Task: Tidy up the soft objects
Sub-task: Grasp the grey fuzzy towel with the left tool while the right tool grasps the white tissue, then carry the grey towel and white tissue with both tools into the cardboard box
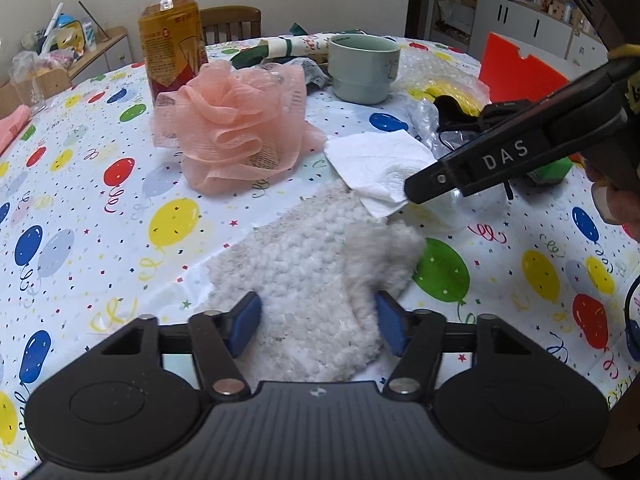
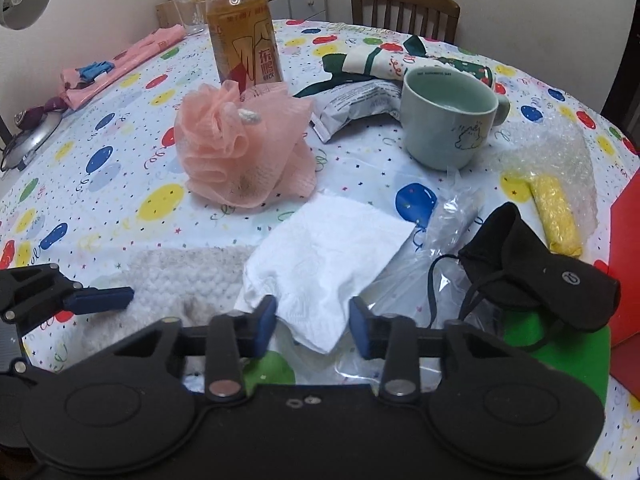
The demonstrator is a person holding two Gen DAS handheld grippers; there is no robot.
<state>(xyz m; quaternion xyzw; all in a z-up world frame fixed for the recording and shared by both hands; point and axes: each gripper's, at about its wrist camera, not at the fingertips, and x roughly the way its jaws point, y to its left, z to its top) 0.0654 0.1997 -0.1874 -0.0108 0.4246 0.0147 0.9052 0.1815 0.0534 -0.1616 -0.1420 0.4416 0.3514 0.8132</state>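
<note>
Because both grippers straddle thin, limp items lying flat on the balloon-printed plastic-covered surface (image 1: 100,208), the chief risk at this stage is a shallow pinch: the pads may catch only a loose fold, or drag the slippery cover up with it, so that the item slides free on lifting. The left gripper (image 1: 318,322) stands with its blue pads (image 1: 248,320) on either side of the near end of the fluffy off-white fleece cloth (image 1: 304,256); the cloth lies directly between and ahead of the jaws, and the pads appear to rest at its edges without clearly compressing it, so a firm hold cannot be confirmed. The right gripper (image 2: 312,322) straddles the near corner of the white folded paper napkin (image 2: 324,252), jaws part-closed with a gap visible on each side of the corner, not gripping. Since the napkin's near edge overlaps the far end of the fleece cloth, lifting either one could, in judgement, disturb the other; tissue may also tear if pinched at one corner. Just to the right of the right gripper lie a crumpled clear plastic bag (image 2: 444,232) and a black fabric face mask (image 2: 540,276), either of which could snag. Farther ahead of both grippers sits the peach mesh bath pouf (image 2: 240,144), clear of both.
</note>
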